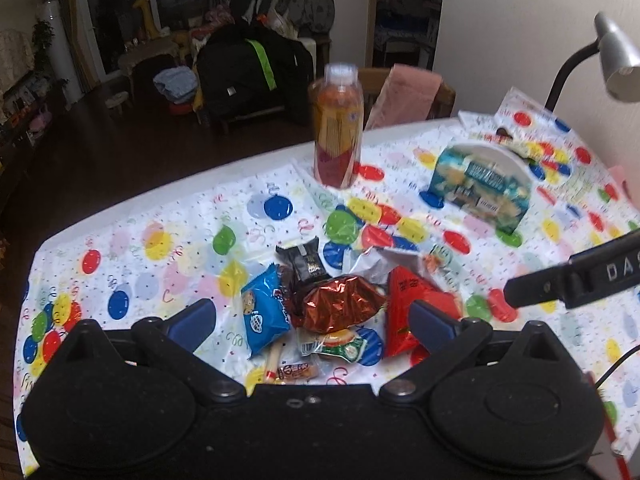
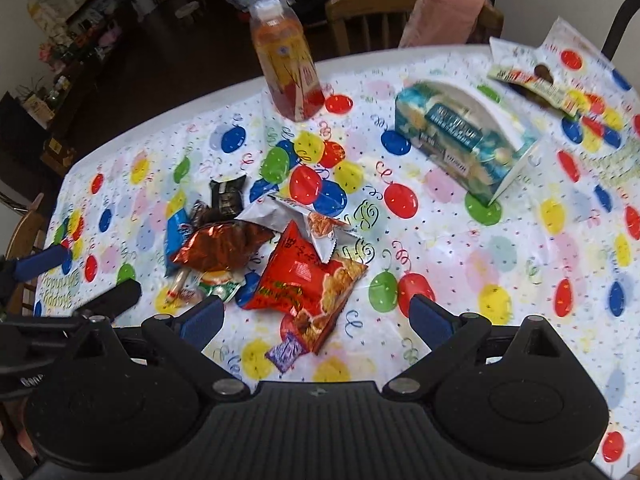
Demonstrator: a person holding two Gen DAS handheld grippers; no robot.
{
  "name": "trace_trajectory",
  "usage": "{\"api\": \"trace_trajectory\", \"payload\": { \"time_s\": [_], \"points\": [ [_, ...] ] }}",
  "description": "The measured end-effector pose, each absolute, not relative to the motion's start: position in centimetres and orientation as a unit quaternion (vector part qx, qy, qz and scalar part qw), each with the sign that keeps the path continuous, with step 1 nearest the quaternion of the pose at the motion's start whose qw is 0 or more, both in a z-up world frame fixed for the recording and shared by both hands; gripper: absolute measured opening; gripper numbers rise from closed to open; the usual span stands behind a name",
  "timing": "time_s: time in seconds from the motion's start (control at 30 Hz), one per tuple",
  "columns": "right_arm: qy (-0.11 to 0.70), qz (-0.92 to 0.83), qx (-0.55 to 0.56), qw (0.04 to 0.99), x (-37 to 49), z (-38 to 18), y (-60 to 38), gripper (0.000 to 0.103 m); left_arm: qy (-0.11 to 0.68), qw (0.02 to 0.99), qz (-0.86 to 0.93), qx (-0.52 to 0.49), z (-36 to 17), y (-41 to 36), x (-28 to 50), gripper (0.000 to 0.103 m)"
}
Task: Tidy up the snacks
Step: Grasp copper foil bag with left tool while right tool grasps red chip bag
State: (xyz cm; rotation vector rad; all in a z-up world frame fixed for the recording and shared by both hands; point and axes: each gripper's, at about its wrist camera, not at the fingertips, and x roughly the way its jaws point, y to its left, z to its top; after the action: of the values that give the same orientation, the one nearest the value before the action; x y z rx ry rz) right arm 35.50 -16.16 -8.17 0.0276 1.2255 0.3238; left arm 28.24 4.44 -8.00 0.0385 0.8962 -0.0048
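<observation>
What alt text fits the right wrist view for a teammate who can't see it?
The open right tool hovers over a pile of snack packets, nearest a red chip bag, on a balloon-print tablecloth. Behind stand an orange bottle and a blue box.

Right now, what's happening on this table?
A person holds two grippers over a snack pile on the balloon tablecloth. The left gripper and right gripper are both open and empty. The red chip bag, blue cookie pack and foil bag lie loose; the box holds nothing visible.
</observation>
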Motion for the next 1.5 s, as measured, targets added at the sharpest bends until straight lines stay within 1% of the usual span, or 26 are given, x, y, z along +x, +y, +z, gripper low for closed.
{"api": "trace_trajectory", "payload": {
  "time_s": [0.43,0.7,1.03,1.1,1.13,1.17,1.2,1.27,1.33,1.43,1.5],
  "points": [
    [0.628,0.12,0.065,0.766,40.0,-16.2,-14.6,0.099,0.461,0.883,-0.022,0.081,-14.5,3.3,32.5,0.097],
    [0.651,0.106,0.093,0.746,41.3,-18.7,-14.5,0.099,0.476,0.871,-0.053,0.113,-17.2,2.9,34.2,0.093],
    [0.663,0.099,0.11,0.734,41.3,-20.6,-13.9,0.098,0.49,0.859,-0.075,0.13,-19.2,2.3,35.4,0.089],
    [0.664,0.1,0.112,0.732,41.3,-20.8,-13.8,0.096,0.492,0.857,-0.08,0.133,-19.3,2.1,35.5,0.083],
    [0.666,0.1,0.111,0.731,41.2,-20.9,-13.8,0.091,0.494,0.855,-0.084,0.133,-19.4,2.0,35.5,0.077],
    [0.667,0.102,0.112,0.729,41.2,-21.0,-13.8,0.088,0.495,0.855,-0.085,0.133,-19.4,2.0,35.5,0.074],
    [0.667,0.105,0.118,0.728,41.1,-21.0,-13.8,0.086,0.494,0.855,-0.083,0.135,-19.4,1.9,35.5,0.072],
    [0.666,0.105,0.119,0.729,41.0,-20.9,-13.8,0.084,0.493,0.855,-0.083,0.137,-19.3,1.8,35.5,0.069],
    [0.664,0.106,0.118,0.731,40.9,-20.8,-13.9,0.078,0.492,0.856,-0.08,0.136,-19.2,1.9,35.5,0.065],
    [0.661,0.106,0.119,0.734,40.7,-20.4,-14.1,0.072,0.49,0.858,-0.076,0.132,-19.0,2.1,35.4,0.049],
    [0.656,0.105,0.116,0.738,40.4,-20.2,-14.2,0.07,0.489,0.859,-0.072,0.13,-18.8,2.2,35.4,0.046]
  ]
}}
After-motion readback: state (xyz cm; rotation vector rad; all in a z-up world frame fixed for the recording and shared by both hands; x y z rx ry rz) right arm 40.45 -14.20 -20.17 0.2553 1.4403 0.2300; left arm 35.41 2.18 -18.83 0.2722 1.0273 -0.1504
